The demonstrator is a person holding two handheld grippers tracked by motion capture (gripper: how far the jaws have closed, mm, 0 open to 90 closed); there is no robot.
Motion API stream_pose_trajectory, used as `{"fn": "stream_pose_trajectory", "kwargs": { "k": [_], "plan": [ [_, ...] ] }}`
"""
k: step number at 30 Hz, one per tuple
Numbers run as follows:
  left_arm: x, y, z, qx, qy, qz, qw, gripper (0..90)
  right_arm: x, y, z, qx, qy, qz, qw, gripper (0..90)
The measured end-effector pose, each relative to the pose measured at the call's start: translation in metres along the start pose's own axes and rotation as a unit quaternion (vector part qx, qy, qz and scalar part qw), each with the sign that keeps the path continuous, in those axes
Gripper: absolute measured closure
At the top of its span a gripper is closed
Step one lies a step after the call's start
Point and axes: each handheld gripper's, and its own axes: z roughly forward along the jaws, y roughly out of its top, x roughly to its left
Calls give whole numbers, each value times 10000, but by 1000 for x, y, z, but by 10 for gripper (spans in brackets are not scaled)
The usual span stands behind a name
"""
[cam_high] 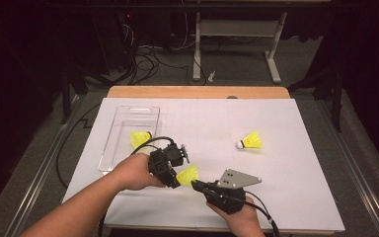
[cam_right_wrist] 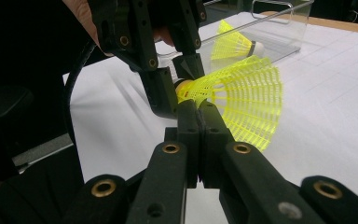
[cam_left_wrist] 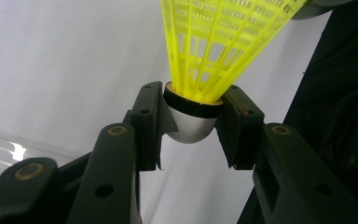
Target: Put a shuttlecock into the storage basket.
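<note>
Left hand pose: my left hand (cam_high: pixel 137 173) comes in from the lower left and wraps my left gripper (cam_high: pixel 173 178), which points toward the middle of the bench (cam_high: pixel 296 197).
Left gripper state: its two pads sit against opposite sides of the held shuttlecock's (cam_left_wrist: pixel 214 51) cork base, at the black band; it is gripping that base.
Right hand pose: my right hand (cam_high: pixel 239 217) comes up from the bottom edge, palm under my right gripper (cam_high: pixel 196 183), grey plate on top, tips aimed left toward the other gripper.
Right gripper state: jaws pressed together; in the right gripper view they meet at the lower edge of the yellow skirt, but I cannot tell whether any of it is pinched between them.
Held shuttlecock, look: yellow latticed plastic skirt, white rounded cork, black band where the two join.
Held shuttlecock, place: between both gripper tips, near the bench's front middle.
Second shuttlecock (cam_high: pixel 140 138): lying inside the clear tray (cam_high: pixel 128 116), to the left.
Third shuttlecock (cam_high: pixel 250 141): on the white bench, well apart to the right, cork pointing left.
</note>
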Motion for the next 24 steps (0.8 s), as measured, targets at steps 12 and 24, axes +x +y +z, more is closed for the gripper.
{"fn": "stream_pose_trajectory", "kwargs": {
  "k": [12, 24],
  "plan": [
    [1, 1, -1, -48, -26, -67, 10000, 635, -2, 0, 0, 32, -4, 3, 10000, 752],
    [8, 1, -3, -149, 56, -259, 9995, 635, -6, 0, -6, 9, -168, 34, 9999, 614]
  ]
}}
